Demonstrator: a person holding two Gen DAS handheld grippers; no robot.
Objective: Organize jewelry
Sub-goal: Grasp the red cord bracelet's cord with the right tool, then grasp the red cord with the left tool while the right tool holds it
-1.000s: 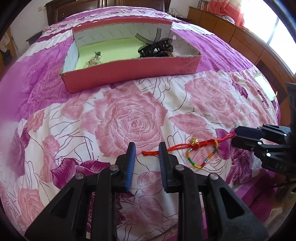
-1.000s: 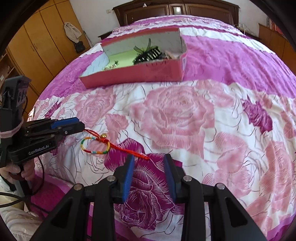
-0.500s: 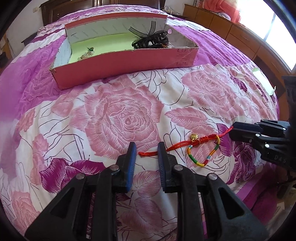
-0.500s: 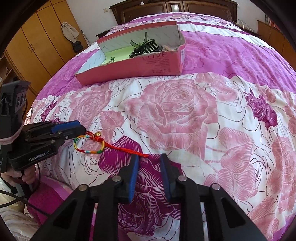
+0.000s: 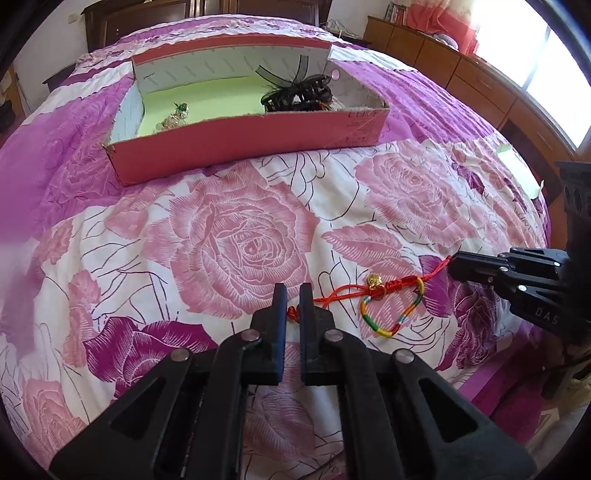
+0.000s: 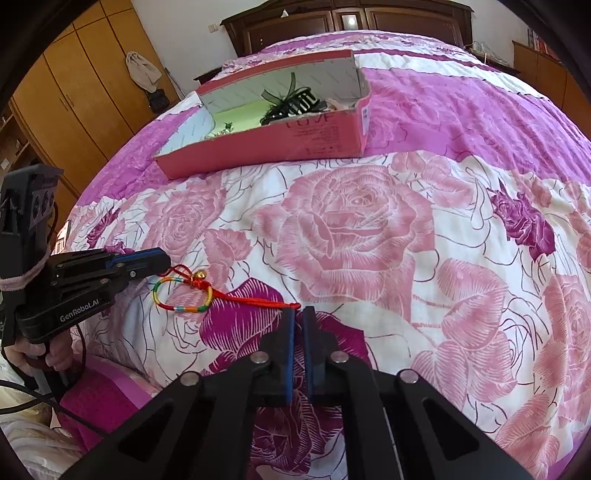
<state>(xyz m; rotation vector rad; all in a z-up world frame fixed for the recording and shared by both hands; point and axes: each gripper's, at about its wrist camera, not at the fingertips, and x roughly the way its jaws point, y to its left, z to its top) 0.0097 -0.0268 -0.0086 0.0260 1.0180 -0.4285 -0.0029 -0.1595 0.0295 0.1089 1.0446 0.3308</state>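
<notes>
A red cord bracelet (image 5: 391,306) with a rainbow loop and a small gold bell lies on the rose bedspread; it also shows in the right wrist view (image 6: 192,291). My left gripper (image 5: 293,299) is closed on one red cord end. My right gripper (image 6: 298,314) is closed on the other cord end; it also appears at the right of the left wrist view (image 5: 458,264). A red shallow box (image 5: 255,129) with a green floor sits farther up the bed, holding black hair clips (image 5: 295,98) and a small trinket (image 5: 177,114).
The left gripper's body (image 6: 92,280) and the hand holding it fill the lower left of the right wrist view. A wooden headboard (image 6: 347,22), wardrobes (image 6: 74,96) on the left and drawers (image 5: 461,70) on the right surround the bed.
Both grippers have closed from open onto the two ends of the red cord. Both cameras have moved a little nearer to the box.
</notes>
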